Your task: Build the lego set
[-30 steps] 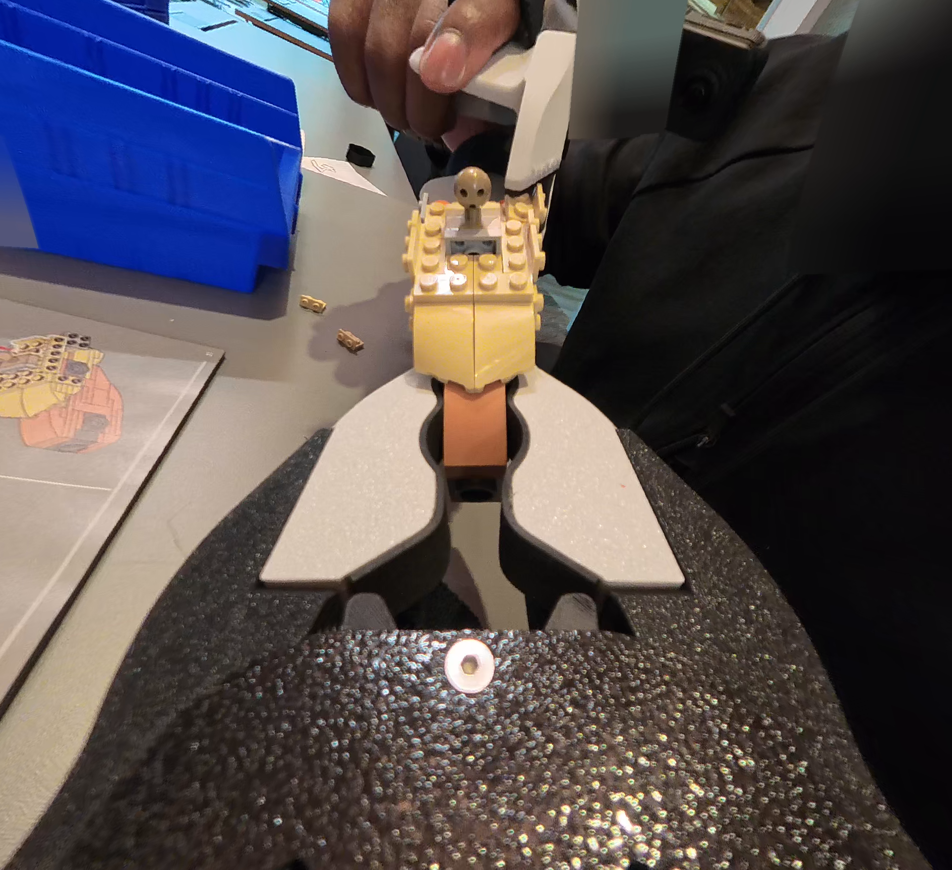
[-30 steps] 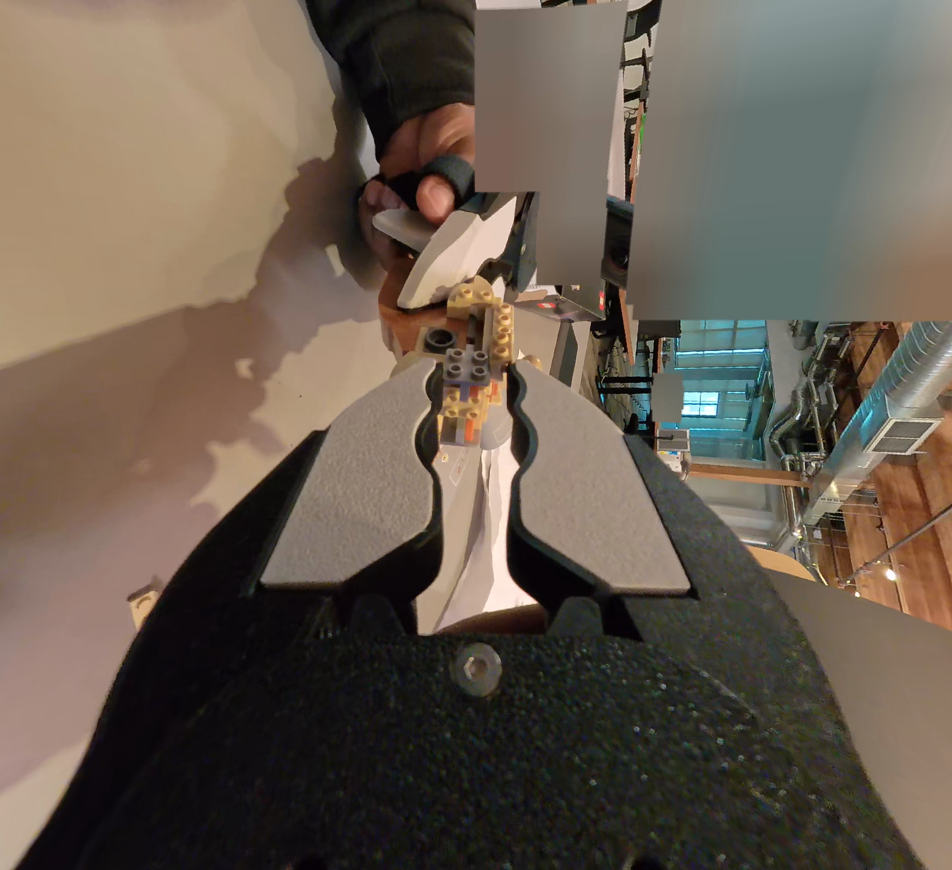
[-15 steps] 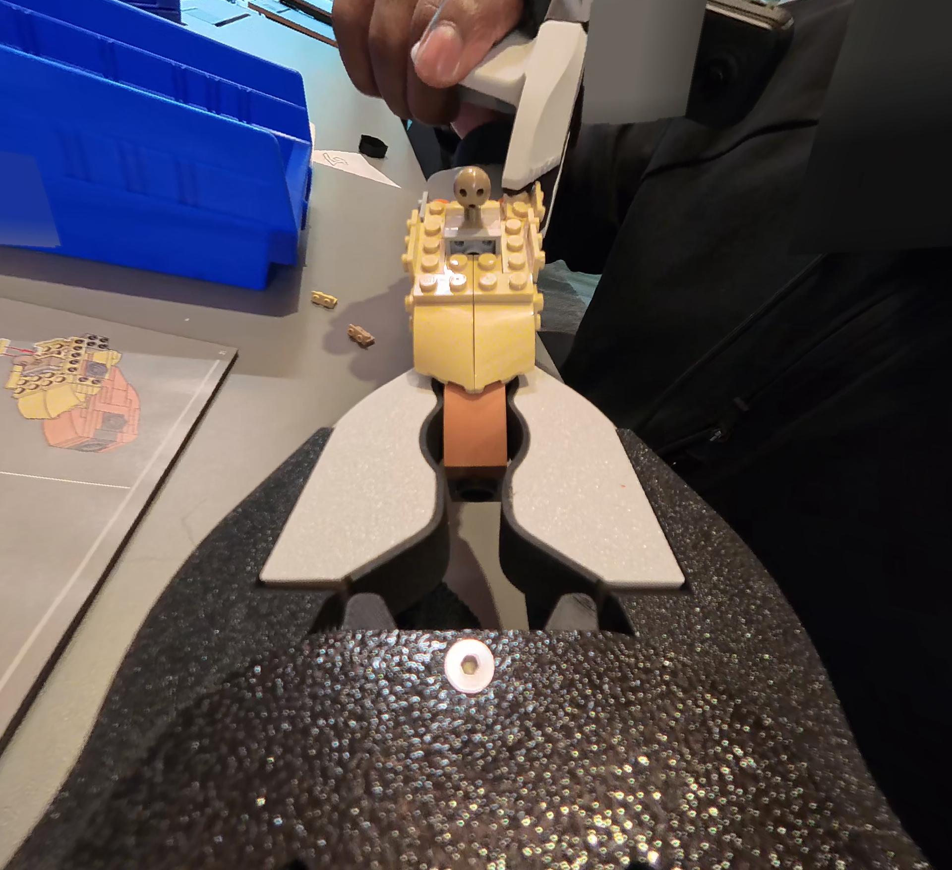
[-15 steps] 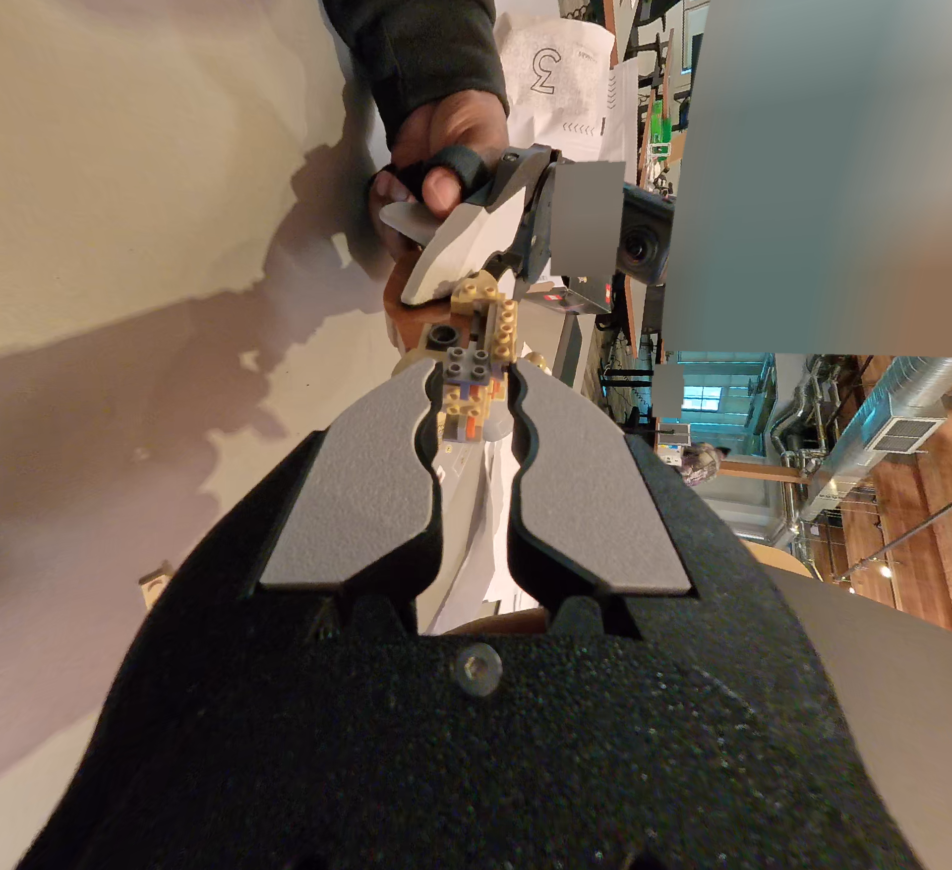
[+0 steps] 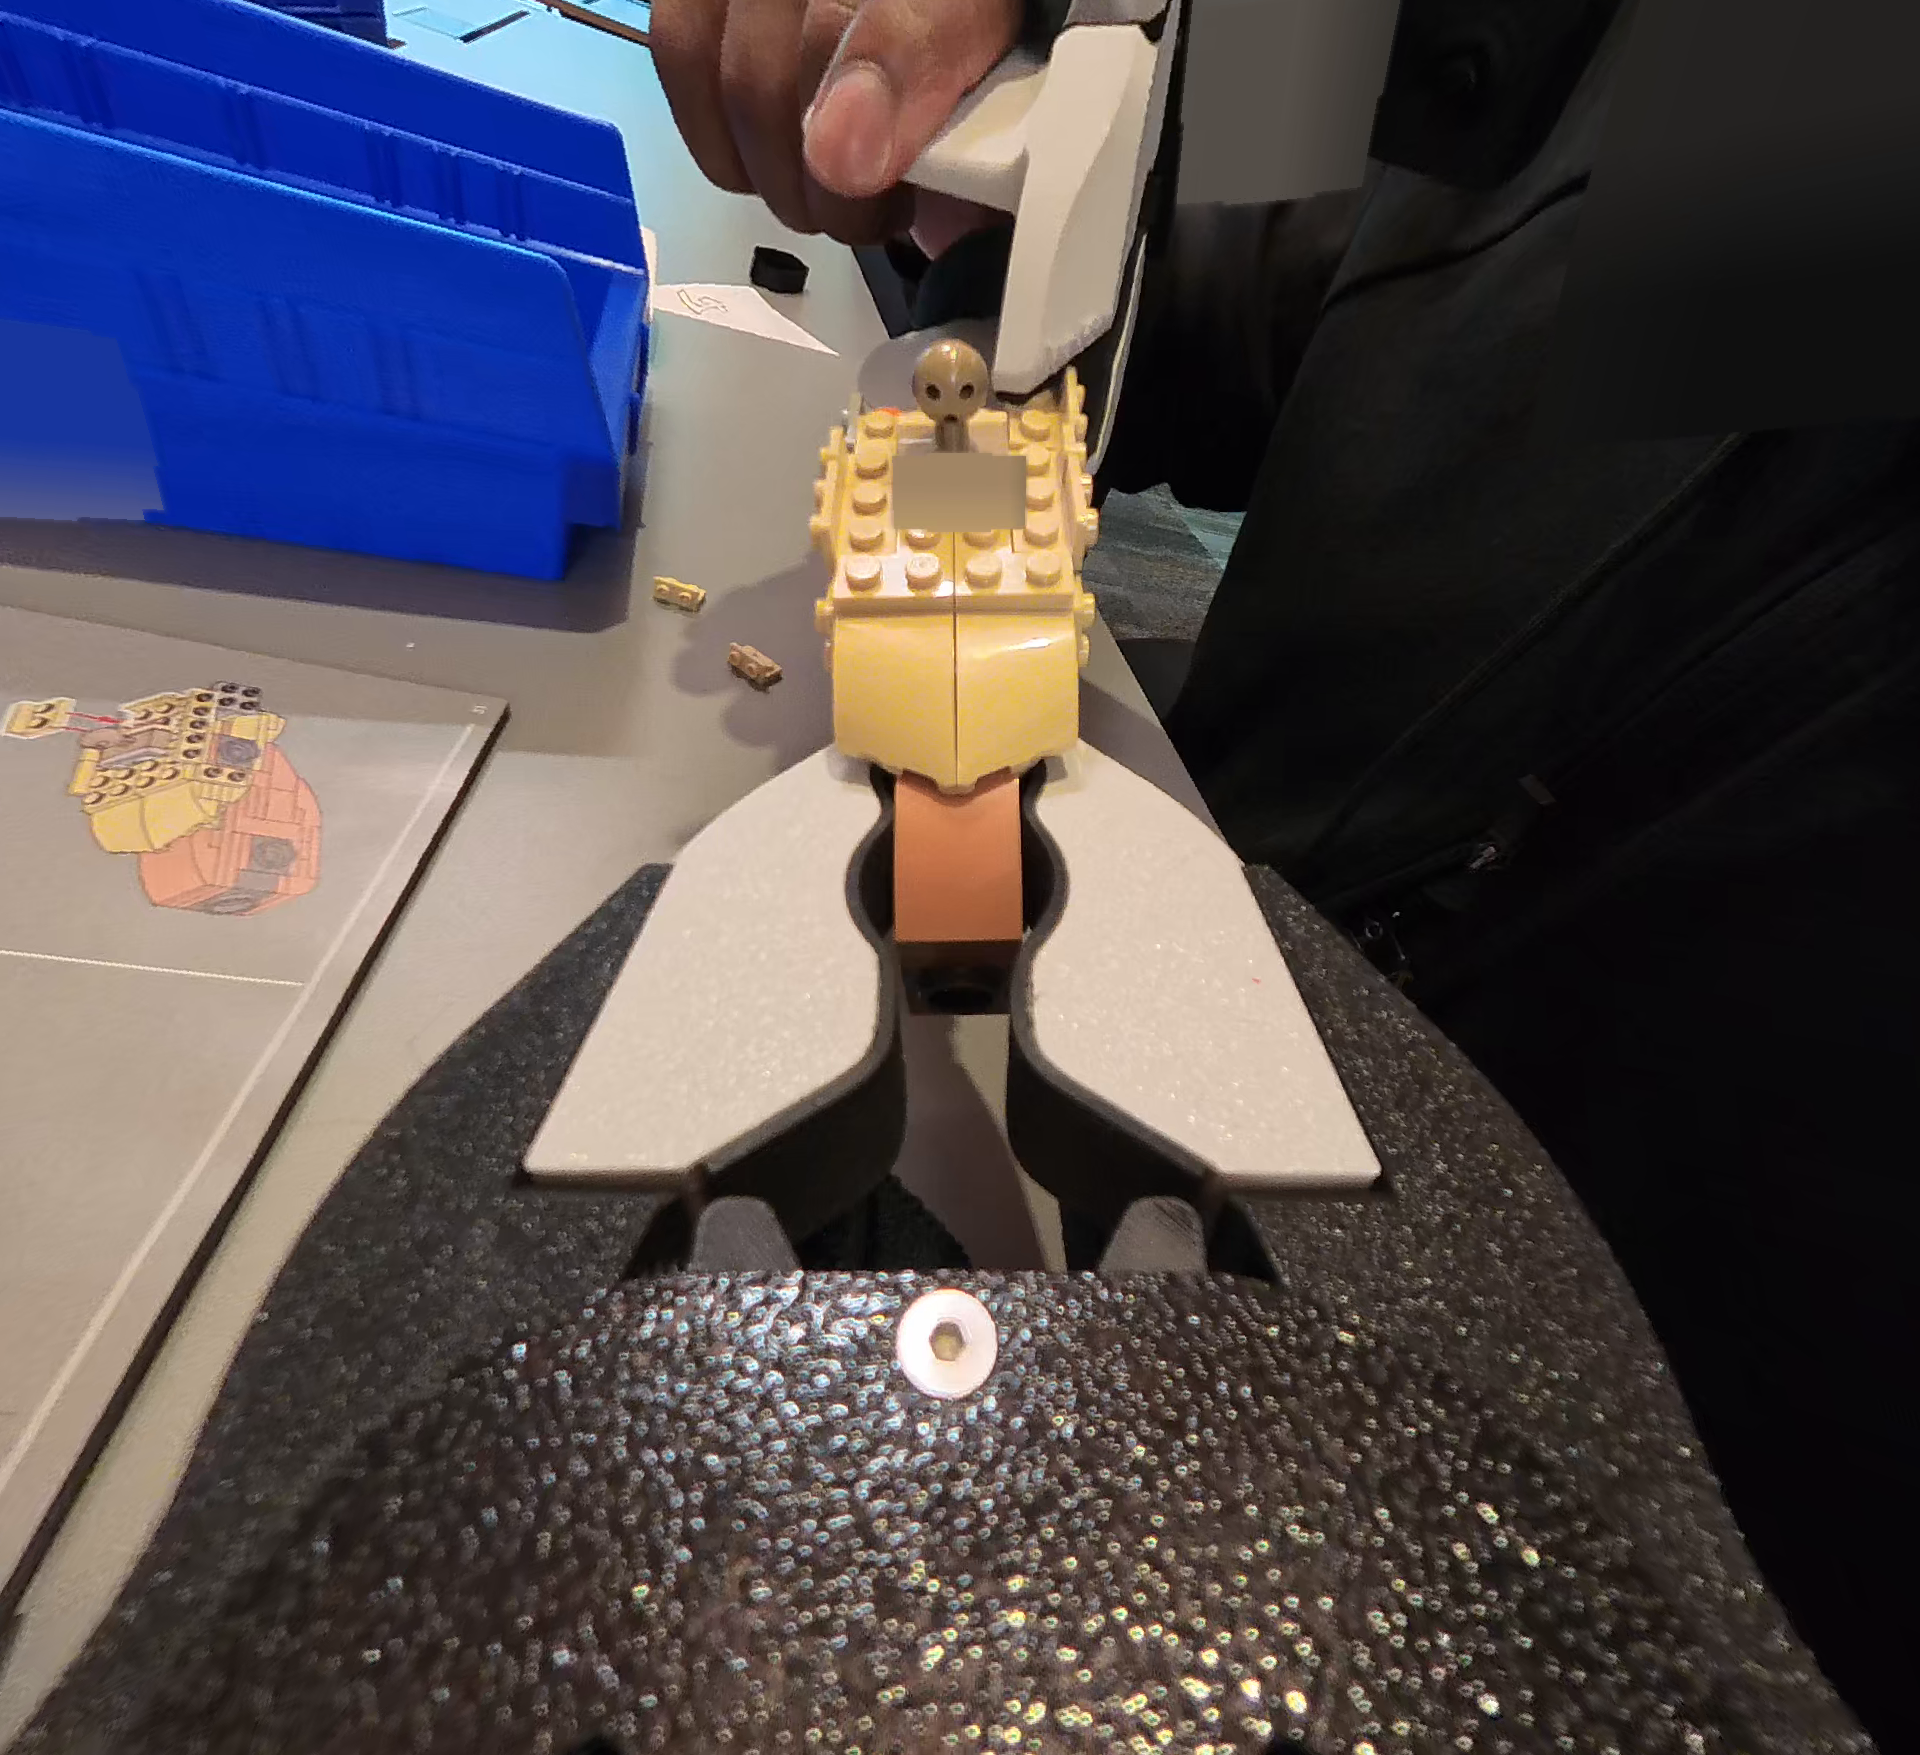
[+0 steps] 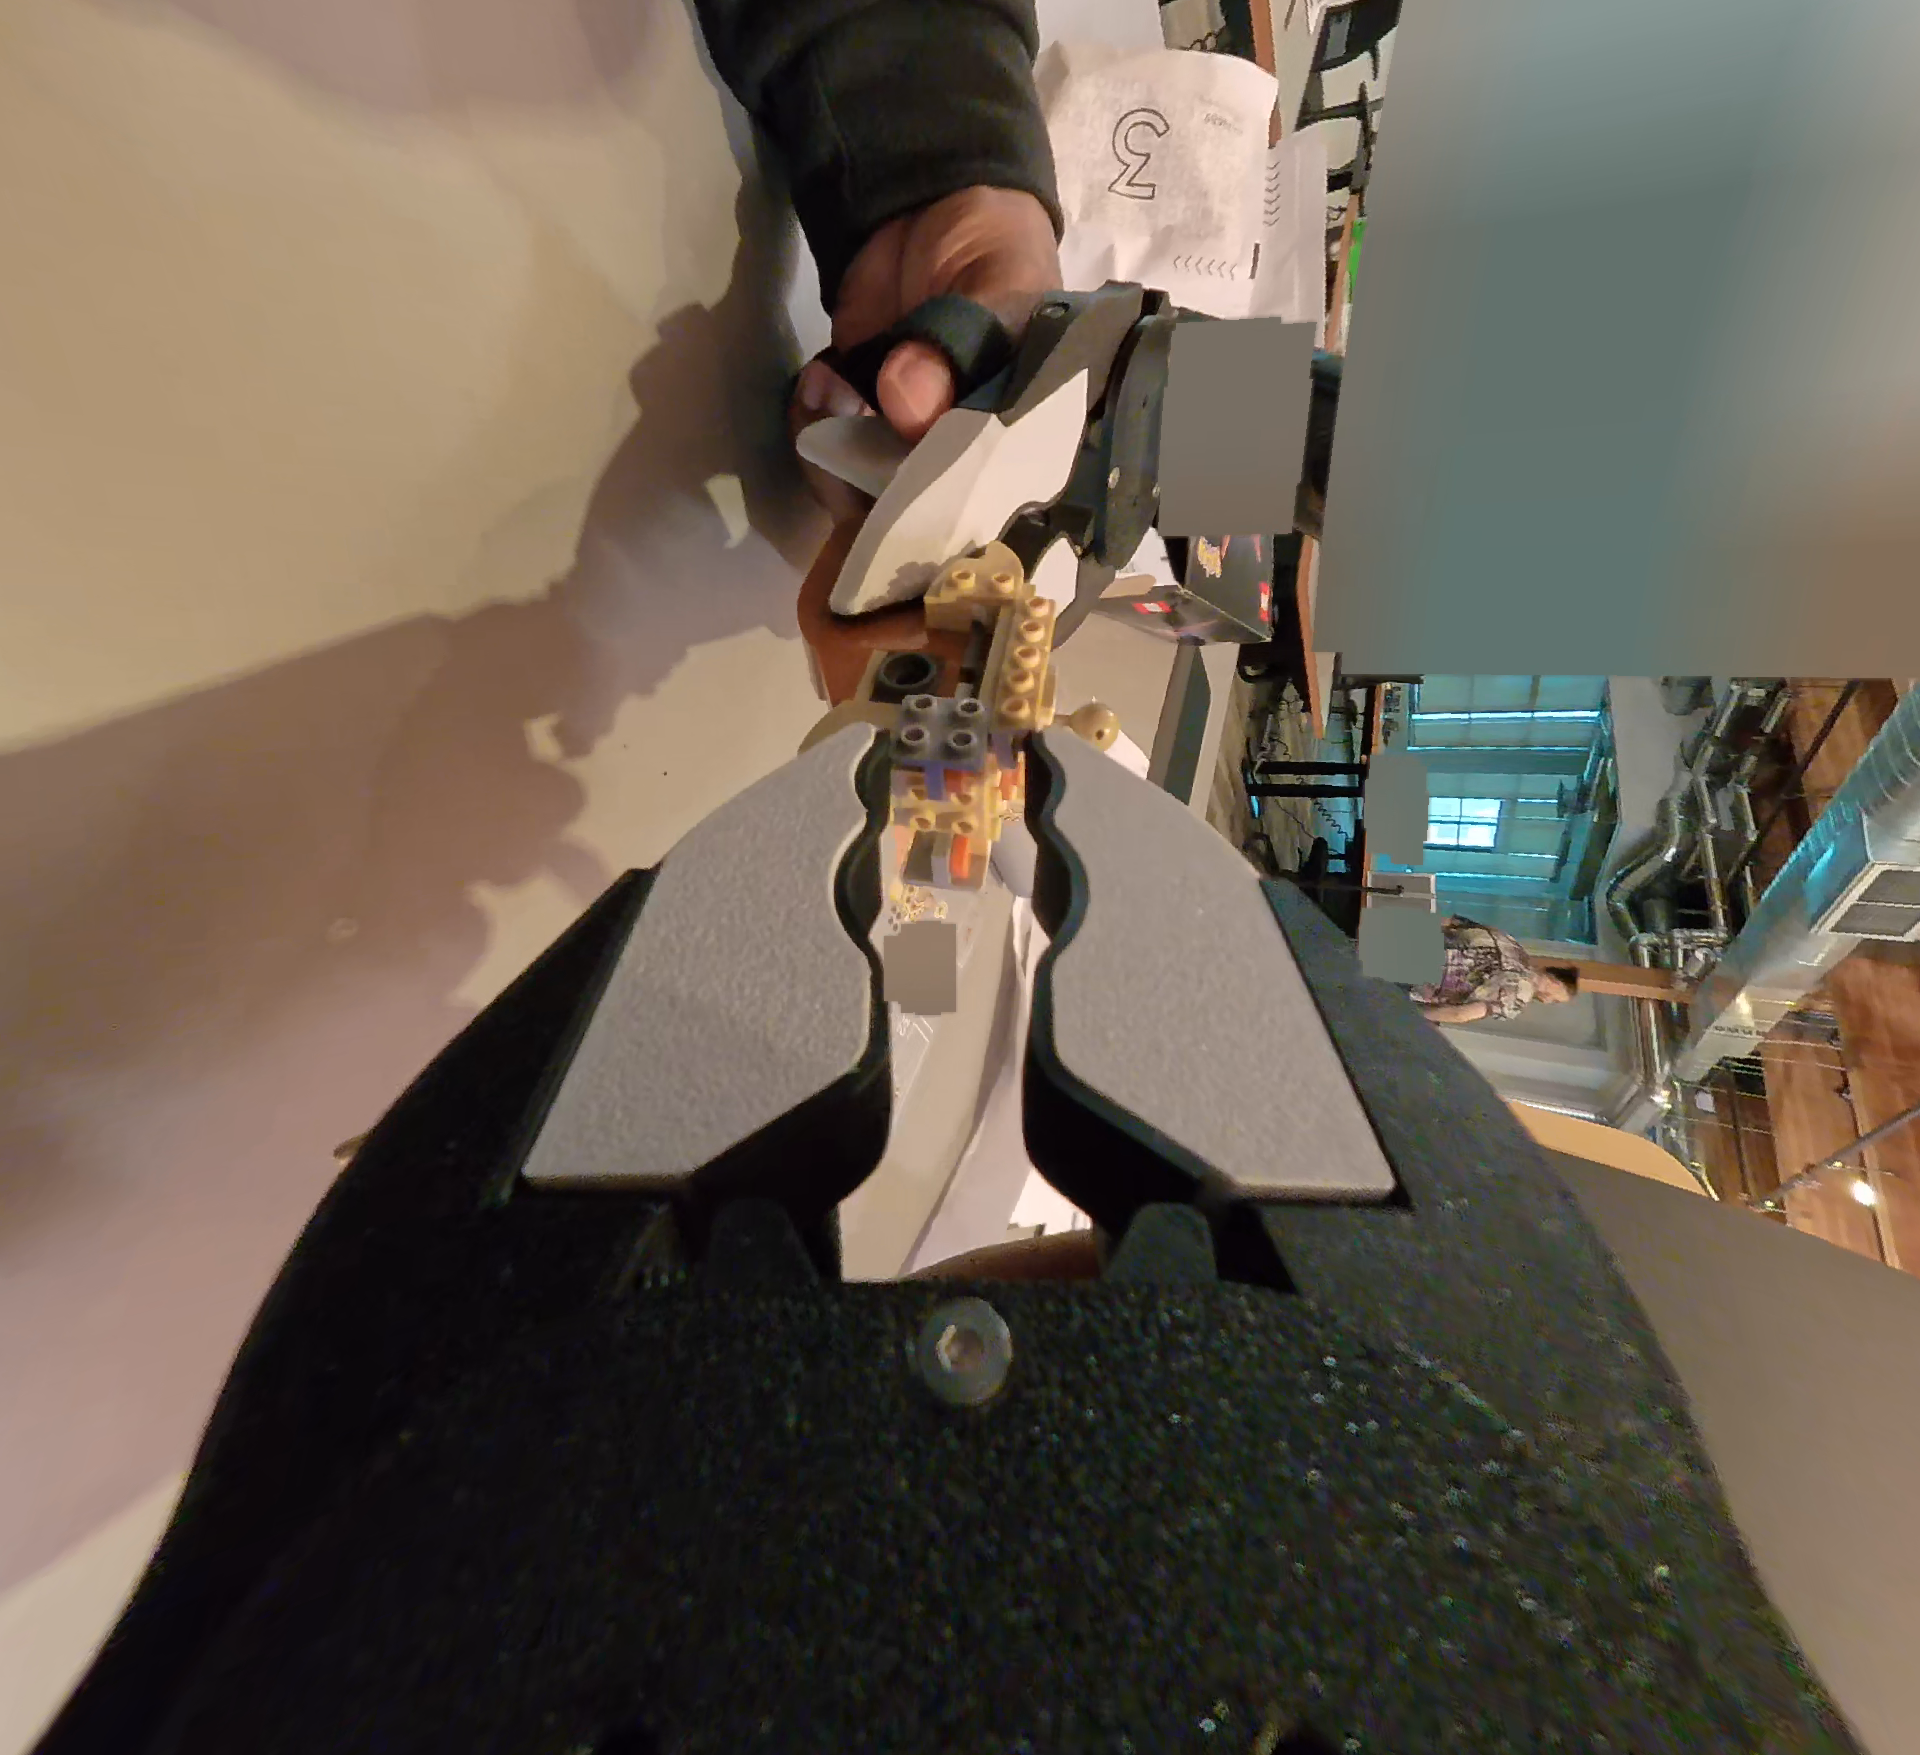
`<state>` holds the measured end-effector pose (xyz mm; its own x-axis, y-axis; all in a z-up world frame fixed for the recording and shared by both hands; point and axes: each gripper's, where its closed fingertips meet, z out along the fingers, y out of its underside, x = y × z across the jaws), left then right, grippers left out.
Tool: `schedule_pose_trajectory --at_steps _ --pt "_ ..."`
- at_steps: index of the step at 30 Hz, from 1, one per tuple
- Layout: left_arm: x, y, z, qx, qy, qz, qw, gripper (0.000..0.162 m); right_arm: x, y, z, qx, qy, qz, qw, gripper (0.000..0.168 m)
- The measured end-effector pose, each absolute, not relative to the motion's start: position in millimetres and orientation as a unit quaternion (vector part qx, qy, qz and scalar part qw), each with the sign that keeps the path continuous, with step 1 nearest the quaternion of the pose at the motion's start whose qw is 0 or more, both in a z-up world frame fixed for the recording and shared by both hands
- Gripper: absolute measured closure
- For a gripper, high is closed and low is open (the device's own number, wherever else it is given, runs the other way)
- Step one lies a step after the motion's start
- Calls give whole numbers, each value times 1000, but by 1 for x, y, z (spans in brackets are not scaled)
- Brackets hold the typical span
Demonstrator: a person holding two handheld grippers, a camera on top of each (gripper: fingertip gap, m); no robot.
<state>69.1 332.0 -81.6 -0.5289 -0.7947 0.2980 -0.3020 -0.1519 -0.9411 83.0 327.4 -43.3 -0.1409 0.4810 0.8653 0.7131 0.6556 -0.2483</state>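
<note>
Grey tabletop [image 5: 644,718] lies under both grippers. Nearest, the left gripper [image 5: 956,858] clamps the model's [image 5: 956,625] brown base, likely to steady it above the table edge. From the far end, the right gripper [image 6: 951,775] pinches a small brick cluster [image 6: 951,801] against the model, apparently to seat it. Beyond lie an instruction sheet [image 5: 208,874], two loose pieces [image 5: 717,630], blue bins [image 5: 312,303] and printed paper [image 6: 1153,167]; no brand is legible.

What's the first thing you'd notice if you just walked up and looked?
The tan and yellow lego model with a little ball-topped knob, pinched by its brown base between the left gripper fingers. The right gripper grips its far end. Behind on the left stand big blue plastic bins, with the printed picture instruction sheet lying nearer on the grey table.
</note>
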Motion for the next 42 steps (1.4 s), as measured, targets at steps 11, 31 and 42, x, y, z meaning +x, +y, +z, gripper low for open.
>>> schedule_pose_trajectory --at_steps 11,31,42 --pt "68 330 -81 -434 629 -609 211 145 81 323 -44 -406 -756 -88 506 145" --pt "72 342 -84 -465 616 -594 227 144 91 334 -49 -415 -740 -152 508 131" --pt "84 373 -98 -554 604 -487 302 144 108 356 -50 -522 -640 -180 535 120"
